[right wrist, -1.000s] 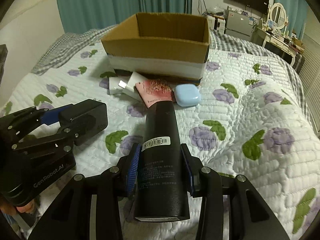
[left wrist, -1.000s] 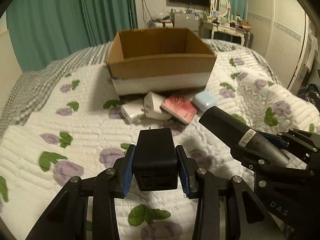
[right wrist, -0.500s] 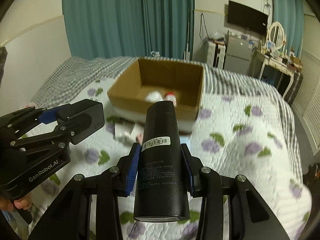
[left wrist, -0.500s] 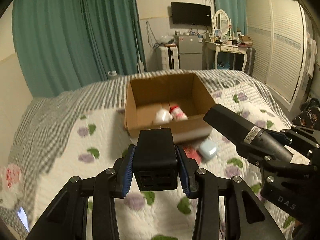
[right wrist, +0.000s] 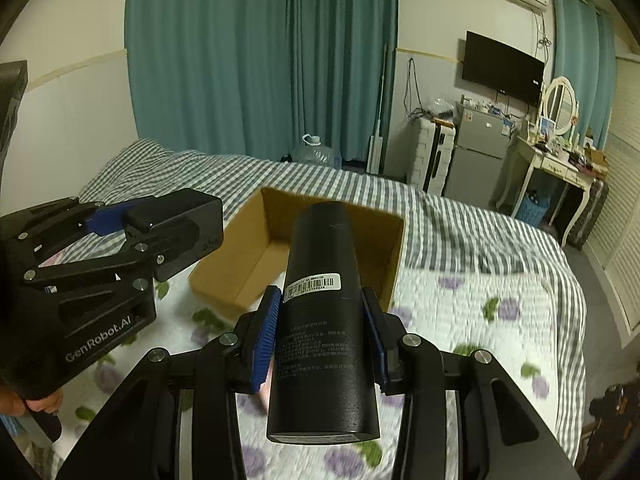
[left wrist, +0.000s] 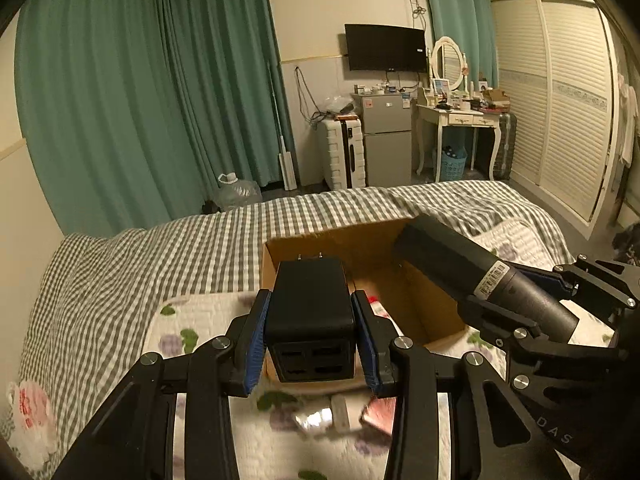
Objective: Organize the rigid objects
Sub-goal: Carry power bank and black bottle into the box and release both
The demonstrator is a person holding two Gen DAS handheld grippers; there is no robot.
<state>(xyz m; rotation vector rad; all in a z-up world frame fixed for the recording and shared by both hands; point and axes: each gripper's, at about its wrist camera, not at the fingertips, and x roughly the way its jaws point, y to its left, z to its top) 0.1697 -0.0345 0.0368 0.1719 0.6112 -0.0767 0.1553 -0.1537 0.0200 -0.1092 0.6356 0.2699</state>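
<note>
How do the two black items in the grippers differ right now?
The charger in the left gripper is a short, boxy block with two prongs at its far end; the bottle in the right gripper is a long cylinder with a white barcode label. The charger barely extends past its fingers; the bottle reaches well beyond them. Both are black, clamped, and aimed at the box.

In your left wrist view, the cardboard box (left wrist: 424, 312) sits mid-frame on the bed (left wrist: 160, 256); the charger (left wrist: 310, 320) is before it, the cylinder (left wrist: 480, 276) at right.
</note>
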